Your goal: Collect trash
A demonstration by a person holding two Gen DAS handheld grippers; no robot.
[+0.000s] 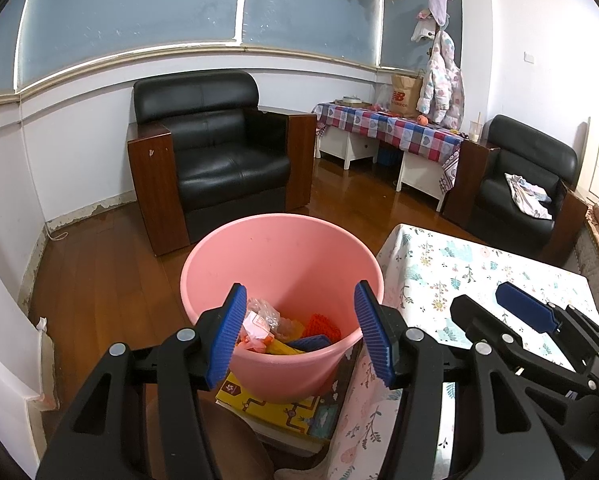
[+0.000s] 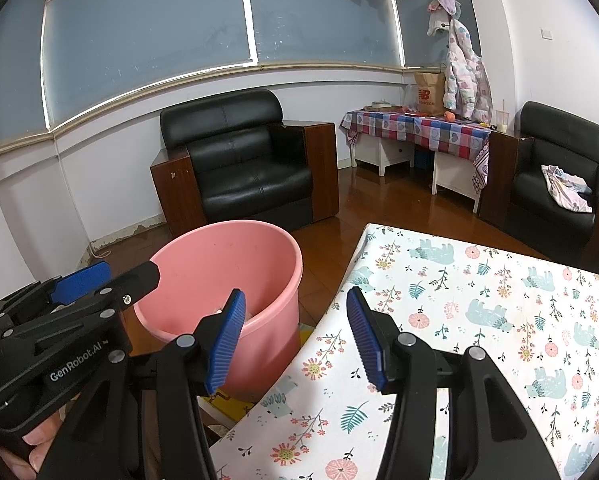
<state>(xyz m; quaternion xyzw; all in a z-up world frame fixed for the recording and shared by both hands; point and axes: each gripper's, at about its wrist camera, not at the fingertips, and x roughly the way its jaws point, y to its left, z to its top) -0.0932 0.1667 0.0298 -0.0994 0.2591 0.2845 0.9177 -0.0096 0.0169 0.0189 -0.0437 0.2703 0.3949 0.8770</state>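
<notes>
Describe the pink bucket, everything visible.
The pink bucket looks like smooth plastic, round, tapering downward, with a rolled rim and no lid. It stands upright on a yellow board-game box, beside the floral tablecloth; whether they touch is unclear. Inside lies trash: crinkled clear wrappers, orange and blue pieces. The left gripper hovers open at its near rim, holding nothing.

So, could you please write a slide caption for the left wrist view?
Open left gripper above a pink bucket holding collected trash, beside a floral-clothed table.
</notes>
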